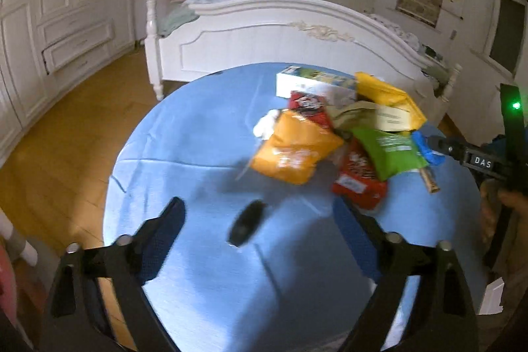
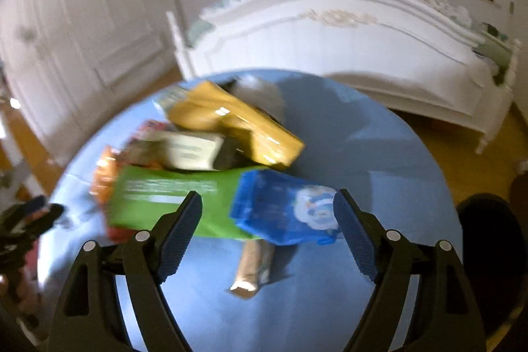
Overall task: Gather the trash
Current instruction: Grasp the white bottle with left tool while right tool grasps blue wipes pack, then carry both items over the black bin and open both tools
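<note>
- The trash is a heap of snack wrappers on the round blue surface [image 1: 184,154], lying toward the far right of it as the left wrist camera sees it: an orange bag [image 1: 293,150], a green pouch [image 2: 171,200], a blue packet [image 2: 283,210], a yellow bag [image 2: 237,124] and a red wrapper [image 1: 358,178].
- The right gripper [image 2: 269,233] is the nearer one. Its fingers [image 2: 180,240] stand wide apart and hold nothing, and the blue packet lies just ahead of them, filling the gap from about the middle to the right finger.
- The blue packet's long axis runs left to right across that opening, so the fingers would seem to close along its length (a turn of the wrist may suit better).
- The green pouch also lies crosswise, tucked under the blue packet's left edge and reaching left behind the left finger.
- A small tan stick wrapper [image 2: 252,266] lies apart, nearer the camera, and points away along the fingers.
- The left gripper [image 1: 260,230] is also spread wide and empty above bare cloth, with the heap ahead to its right (a dark blurred object [image 1: 246,221] sits between its fingers).
</note>
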`<state>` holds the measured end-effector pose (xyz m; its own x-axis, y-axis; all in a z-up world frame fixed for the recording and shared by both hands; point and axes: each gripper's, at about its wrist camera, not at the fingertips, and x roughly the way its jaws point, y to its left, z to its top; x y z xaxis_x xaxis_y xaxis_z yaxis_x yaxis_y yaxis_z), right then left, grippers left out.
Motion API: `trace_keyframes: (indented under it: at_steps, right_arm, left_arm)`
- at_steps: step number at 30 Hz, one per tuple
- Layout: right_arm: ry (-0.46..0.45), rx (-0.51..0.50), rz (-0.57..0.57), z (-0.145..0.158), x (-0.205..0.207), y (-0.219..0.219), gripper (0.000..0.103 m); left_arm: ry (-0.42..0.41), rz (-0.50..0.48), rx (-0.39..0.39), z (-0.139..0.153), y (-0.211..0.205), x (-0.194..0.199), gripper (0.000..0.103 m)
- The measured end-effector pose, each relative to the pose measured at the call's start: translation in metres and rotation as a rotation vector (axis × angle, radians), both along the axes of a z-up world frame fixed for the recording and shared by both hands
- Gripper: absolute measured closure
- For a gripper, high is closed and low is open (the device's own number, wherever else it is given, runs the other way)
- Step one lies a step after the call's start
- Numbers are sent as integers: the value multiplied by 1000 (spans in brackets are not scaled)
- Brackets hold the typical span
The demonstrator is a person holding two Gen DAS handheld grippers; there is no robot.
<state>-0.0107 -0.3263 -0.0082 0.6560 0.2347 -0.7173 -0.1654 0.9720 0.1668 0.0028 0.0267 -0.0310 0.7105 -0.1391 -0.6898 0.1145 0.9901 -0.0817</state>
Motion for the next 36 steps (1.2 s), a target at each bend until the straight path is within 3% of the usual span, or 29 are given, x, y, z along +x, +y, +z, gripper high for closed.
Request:
trace_keyframes:
  at_steps: [4,6,11,19,27,36]
  right_arm:
    - [57,29,-61,-14,12,-11,22]
    - [102,99,-71,-22,20,-19,22]
    - [128,136,-66,-34,21,-24,69]
    - [74,199,-51,-25,1,-37,74]
    - [13,195,-56,-12,-24,-51,74]
    - [-82,288,-76,5,-48,-81,74]
  left_arm:
    - [58,9,-48,-17,20,5,41]
    - [87,-1,-82,-23,24,8,52]
    - [115,-20,-111,-29,31,5,84]
    - [110,-24,-123,-27,28,4,85]
    - [53,-82,-139,2,6,2,85]
    - [20,-287,-172,38,-77,18,85]
